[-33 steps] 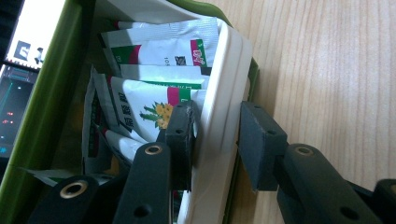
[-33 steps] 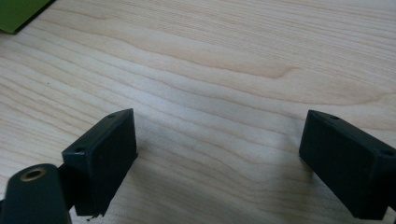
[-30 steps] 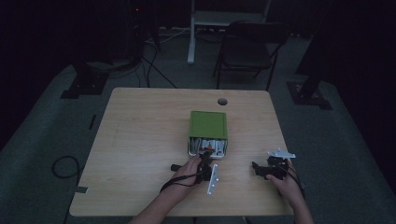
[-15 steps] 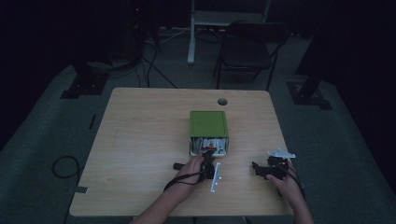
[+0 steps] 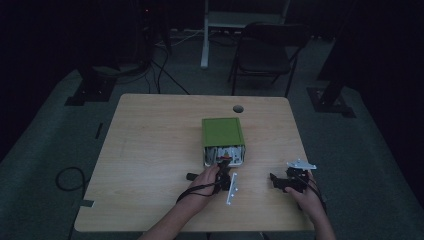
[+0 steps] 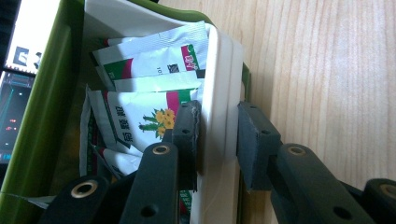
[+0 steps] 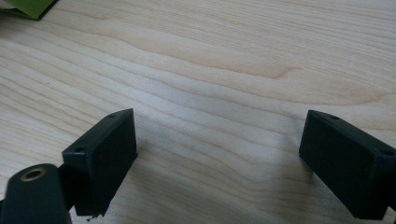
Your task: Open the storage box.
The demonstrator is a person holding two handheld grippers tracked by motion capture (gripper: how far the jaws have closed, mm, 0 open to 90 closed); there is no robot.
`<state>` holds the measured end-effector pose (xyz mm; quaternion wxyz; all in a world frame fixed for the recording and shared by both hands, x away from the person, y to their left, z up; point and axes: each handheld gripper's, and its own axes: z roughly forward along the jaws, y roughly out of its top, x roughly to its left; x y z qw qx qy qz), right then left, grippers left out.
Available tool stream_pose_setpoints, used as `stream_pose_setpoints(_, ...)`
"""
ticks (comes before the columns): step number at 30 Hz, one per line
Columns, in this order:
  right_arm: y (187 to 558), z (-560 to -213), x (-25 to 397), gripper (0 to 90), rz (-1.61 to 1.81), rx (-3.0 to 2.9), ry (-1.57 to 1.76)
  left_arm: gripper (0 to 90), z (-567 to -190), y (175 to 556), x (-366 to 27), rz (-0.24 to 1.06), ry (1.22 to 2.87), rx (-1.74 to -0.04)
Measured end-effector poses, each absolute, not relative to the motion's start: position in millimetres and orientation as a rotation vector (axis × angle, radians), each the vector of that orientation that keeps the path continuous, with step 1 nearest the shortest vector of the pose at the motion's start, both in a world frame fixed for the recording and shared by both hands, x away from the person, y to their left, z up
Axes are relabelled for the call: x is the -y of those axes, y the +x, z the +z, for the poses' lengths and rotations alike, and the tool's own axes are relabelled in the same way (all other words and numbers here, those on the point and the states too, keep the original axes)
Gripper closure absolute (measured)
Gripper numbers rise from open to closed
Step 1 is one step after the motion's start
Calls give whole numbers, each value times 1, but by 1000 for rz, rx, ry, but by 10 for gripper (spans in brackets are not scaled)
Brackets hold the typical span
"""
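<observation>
A green box [image 5: 222,131] lies on its side mid-table, its open end toward the person. Inside sits a white tray [image 5: 225,152] holding several white sachets [image 6: 149,65] printed with red, green and yellow flowers. My left gripper [image 5: 222,167] is at the box's mouth. In the left gripper view it [image 6: 217,121] is shut on the white tray's side wall [image 6: 217,70], one pad inside against the sachets and one outside. My right gripper [image 5: 274,178] rests low over bare wood to the right of the box. Its jaws [image 7: 219,140] stand wide open with nothing between them.
The wooden table [image 5: 150,150] has a round cable hole [image 5: 238,108] behind the box. A small black object [image 5: 191,176] lies left of the left hand. A dark chair [image 5: 265,50] stands beyond the far edge, and a cable [image 5: 67,177] loops on the floor at left.
The left gripper has shifted slightly toward the box's mouth. The right gripper and the box have stayed where they were.
</observation>
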<state>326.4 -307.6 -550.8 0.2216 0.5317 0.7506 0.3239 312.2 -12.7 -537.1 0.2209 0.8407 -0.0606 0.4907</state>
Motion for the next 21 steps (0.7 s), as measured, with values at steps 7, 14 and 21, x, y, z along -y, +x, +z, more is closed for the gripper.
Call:
stream_pose_setpoints(7,326,-551,308,106,894,-2074,1470,715,-532,305,13,1294,2334,152)
stream_pose_setpoints(14,326,-551,308,106,895,-2074,1469,716,-534,302,13,1325,2331,175)
stream_pose_setpoints(21,326,-551,308,106,895,-2074,1470,724,-535,301,13,1339,2328,207)
